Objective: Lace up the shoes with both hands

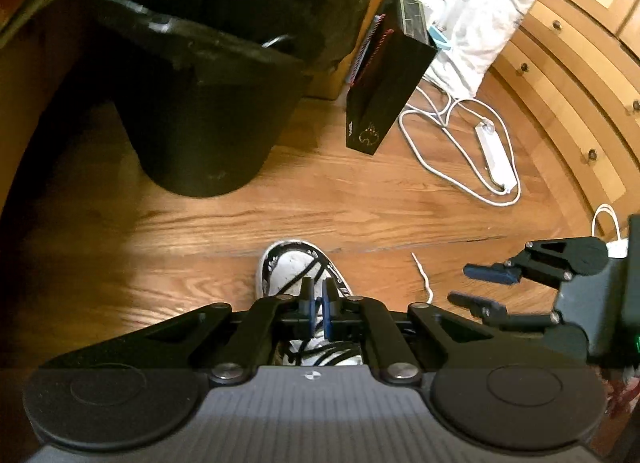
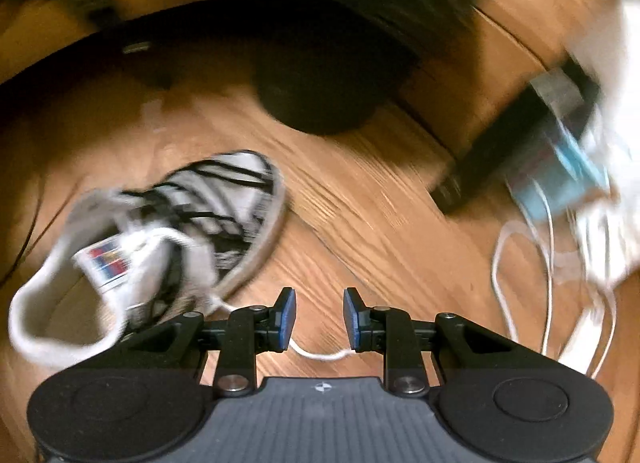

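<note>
Left claw [image 1: 319, 305] pinches a black lace [image 1: 319, 300] over the light, soft shoe [image 1: 298, 267] at lower centre; right claw [image 2: 319, 317] spread; limp laces likely want gripping near their ends.

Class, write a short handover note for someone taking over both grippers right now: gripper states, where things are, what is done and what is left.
Left gripper: nearly shut over the white-and-black patterned sneaker, seemingly pinching a dark lace.
Right gripper: open, empty, above the loose white lace end on the wooden floor.
Done: dark lace crisscrosses the front eyelets.
Left: grasp the white end and finish lacing; the blurred right view hides the upper eyelets.
</note>
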Motion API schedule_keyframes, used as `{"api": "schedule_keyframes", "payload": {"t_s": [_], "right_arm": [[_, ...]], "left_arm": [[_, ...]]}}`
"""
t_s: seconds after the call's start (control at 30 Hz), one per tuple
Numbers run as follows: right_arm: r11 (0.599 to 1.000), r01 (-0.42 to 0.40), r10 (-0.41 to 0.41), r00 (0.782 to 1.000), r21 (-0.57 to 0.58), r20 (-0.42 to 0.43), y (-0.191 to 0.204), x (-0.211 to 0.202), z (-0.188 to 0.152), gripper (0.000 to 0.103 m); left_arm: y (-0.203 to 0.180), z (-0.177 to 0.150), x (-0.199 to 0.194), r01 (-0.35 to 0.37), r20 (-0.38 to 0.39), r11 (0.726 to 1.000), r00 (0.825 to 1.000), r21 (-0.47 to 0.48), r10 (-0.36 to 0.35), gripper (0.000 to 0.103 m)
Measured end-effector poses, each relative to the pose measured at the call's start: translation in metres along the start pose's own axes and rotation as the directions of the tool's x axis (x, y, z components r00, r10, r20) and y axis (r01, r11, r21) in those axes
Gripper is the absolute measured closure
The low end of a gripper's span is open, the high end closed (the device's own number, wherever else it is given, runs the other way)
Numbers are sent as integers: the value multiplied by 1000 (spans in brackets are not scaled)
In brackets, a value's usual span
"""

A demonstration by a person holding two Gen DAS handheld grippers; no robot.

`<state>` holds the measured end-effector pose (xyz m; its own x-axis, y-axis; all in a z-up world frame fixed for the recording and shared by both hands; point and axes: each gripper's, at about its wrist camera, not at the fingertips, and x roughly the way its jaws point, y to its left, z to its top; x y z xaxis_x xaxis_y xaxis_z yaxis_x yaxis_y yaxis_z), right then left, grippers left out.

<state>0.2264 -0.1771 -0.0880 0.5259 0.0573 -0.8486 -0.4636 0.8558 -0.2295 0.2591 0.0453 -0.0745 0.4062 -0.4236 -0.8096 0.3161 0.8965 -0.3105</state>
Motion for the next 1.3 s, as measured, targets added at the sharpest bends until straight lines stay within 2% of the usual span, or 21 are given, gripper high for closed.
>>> {"api": "schedule_keyframes", "payload": {"t_s": [0.23,0.37,0.47,0.6,0.73,0.97,1.2,1.3], "right_arm": [[964,0,19,997,265,-70,-48,30,-14,75],[944,-11,32,998,329,-59,-57,35,-14,75],[935,15,9,998,355,-65,-65,44,-16,75],[901,3,32,997,434,-73,-78,60,-19,75],[897,43,3,995,440,-104,-85,77,-25,75],[886,42,23,991,462,-134,-87,100,-37,75],[876,-8,77,989,482,-124,-85,105,-38,75],[870,-38,115,985,491,-128,-82,106,-36,86]], "left_arm": [[8,2,4,28,-23,998,999,-54,-29,98],[12,3,9,18,-40,997,999,-69,-21,98],[17,2,12,7,-53,996,999,-90,-12,98],[20,4,11,-1,-58,995,998,-101,-5,96],[19,6,12,-7,-63,995,998,-100,0,89],[19,8,14,-14,-72,995,997,-98,7,78],[19,9,14,-11,-66,995,998,-100,5,76],[19,8,15,-14,-69,995,998,-96,8,76]]}}
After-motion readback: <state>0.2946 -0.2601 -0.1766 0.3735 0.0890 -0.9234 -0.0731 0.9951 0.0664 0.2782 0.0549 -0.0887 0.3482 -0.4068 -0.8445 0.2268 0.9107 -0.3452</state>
